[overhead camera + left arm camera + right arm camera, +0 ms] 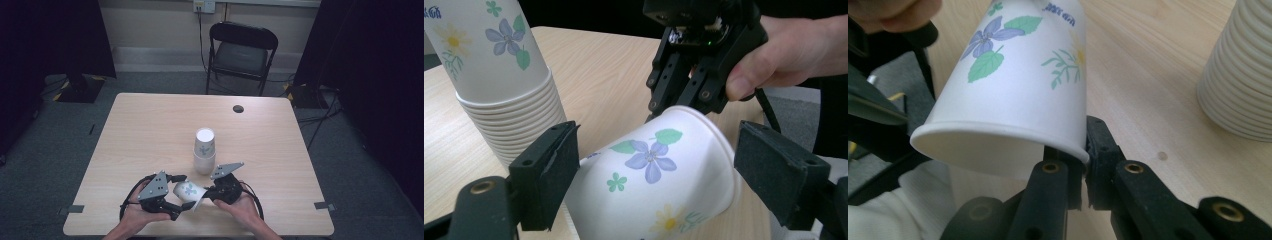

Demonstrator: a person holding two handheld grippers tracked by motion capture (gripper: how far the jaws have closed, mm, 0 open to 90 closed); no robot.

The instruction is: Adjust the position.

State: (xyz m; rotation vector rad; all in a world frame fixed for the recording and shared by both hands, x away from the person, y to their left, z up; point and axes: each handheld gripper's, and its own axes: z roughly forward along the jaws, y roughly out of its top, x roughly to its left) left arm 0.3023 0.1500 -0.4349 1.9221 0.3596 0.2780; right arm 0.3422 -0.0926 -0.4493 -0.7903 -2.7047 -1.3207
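I am working at the table [150, 125], its pale wood stretching away from me, with a chair [241, 52] standing beyond its far edge at twelve o'clock. Near the table's middle a stack [204, 150] of flowered paper cups is standing upside down, at about twelve o'clock from my hands.

Just short of that stack, toward six o'clock, I am holding one cup [189, 192] tilted on its side between my two claws (same flower print as the stack). My right claw [1085, 165] is clenching the cup's rim, one pad inside the mouth and one outside, pinching the wall between them. In the left gripper view that claw is sitting at one o'clock above the cup, my right hand [784, 52] wrapped around it.

My left claw [654, 170] is standing released: its jaws are spread wide to either side of the cup's body, and neither pad is pressing on the paper.
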